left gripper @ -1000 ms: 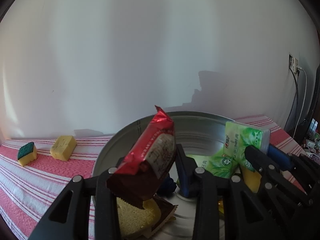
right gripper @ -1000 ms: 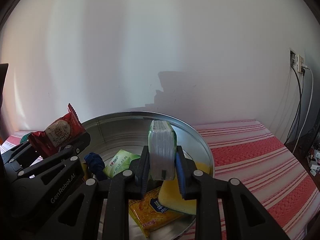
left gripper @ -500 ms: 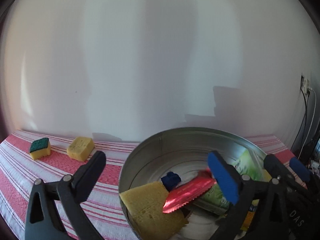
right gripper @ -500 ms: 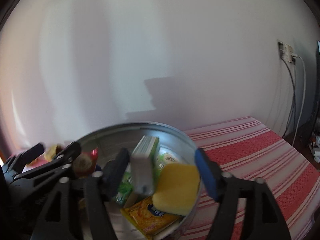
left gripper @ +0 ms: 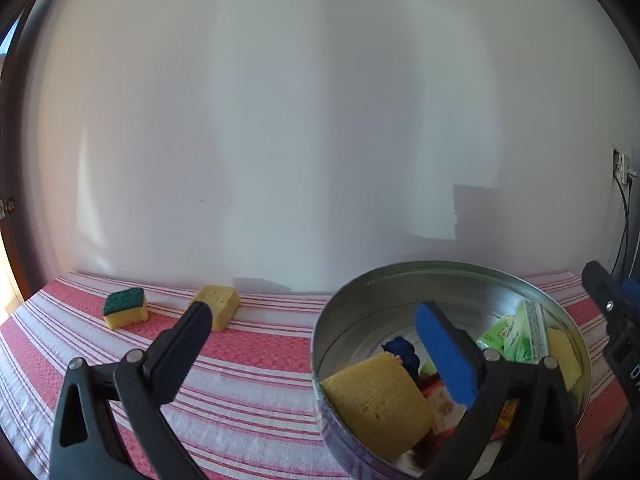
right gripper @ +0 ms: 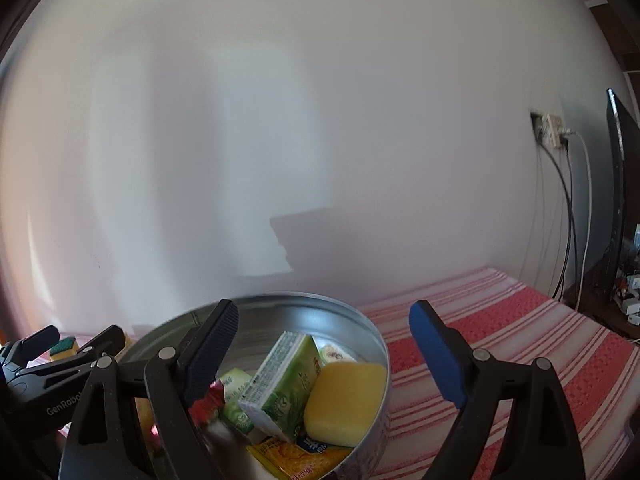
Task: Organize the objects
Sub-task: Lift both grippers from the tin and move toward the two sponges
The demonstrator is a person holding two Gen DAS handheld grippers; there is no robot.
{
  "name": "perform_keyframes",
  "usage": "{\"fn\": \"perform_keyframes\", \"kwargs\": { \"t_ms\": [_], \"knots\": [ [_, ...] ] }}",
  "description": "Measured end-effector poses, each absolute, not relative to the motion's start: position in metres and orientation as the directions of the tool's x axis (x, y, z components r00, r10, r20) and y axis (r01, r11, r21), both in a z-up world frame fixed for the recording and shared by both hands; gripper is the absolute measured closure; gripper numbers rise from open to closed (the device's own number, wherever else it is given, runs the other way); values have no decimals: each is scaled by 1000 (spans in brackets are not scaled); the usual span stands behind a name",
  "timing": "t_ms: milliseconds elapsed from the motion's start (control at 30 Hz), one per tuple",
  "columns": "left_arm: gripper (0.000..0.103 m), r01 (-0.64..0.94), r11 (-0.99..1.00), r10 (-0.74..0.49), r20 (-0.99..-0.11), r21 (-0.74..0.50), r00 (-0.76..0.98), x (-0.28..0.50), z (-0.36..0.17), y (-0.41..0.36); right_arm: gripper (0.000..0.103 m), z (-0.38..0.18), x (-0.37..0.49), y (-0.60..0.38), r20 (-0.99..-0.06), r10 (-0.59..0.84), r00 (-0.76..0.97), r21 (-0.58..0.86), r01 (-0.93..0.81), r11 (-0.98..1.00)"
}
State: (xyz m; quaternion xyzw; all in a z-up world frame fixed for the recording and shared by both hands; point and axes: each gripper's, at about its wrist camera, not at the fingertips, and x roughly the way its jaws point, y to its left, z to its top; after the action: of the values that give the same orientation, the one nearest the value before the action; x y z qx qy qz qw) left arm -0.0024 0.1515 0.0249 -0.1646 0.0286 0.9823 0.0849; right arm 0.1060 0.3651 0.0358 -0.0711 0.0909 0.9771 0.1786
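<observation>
My left gripper (left gripper: 316, 340) stands wide open with nothing between its fingers, over the near left rim of a round metal tin (left gripper: 440, 268). In the tin lie a yellow sponge (left gripper: 376, 400), a blue lump (left gripper: 400, 350), a green tissue pack (left gripper: 524, 336) and a red snack packet (right gripper: 206, 404). My right gripper (right gripper: 324, 344) hangs above the tin (right gripper: 304, 300), its jaws opening. The tissue pack (right gripper: 284, 384) leans loose below them against another yellow sponge (right gripper: 346, 398). A green-topped sponge (left gripper: 125, 313) and a yellow sponge (left gripper: 218, 306) sit on the cloth, far left.
A red and white striped cloth (left gripper: 248, 364) covers the table, which ends at a white wall. A yellow snack packet (right gripper: 296, 456) lies at the tin's near side. At the right are a wall socket (right gripper: 550, 128) with hanging cables and a dark screen (right gripper: 618, 184).
Both grippers opened. The left let go of the red packet and the right let go of the tissue pack; both now lie in the tin. Both views swung outward from the tin.
</observation>
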Motion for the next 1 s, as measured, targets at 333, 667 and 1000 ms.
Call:
{"fn": "perform_keyframes", "kwargs": {
  "t_ms": [333,667,1000],
  "knots": [
    [0,-150,-982,110,-300,113,-948,-2,12,150,14,37,111,366,-154,358,-921,173,-382,-908],
    [0,-166,-983,135,-313,75,-940,4,13,134,14,42,119,353,-131,394,-910,170,-412,-895],
    [0,-186,-981,158,-309,62,-938,16,14,118,14,43,131,341,-102,435,-895,179,-446,-877]
  ]
}}
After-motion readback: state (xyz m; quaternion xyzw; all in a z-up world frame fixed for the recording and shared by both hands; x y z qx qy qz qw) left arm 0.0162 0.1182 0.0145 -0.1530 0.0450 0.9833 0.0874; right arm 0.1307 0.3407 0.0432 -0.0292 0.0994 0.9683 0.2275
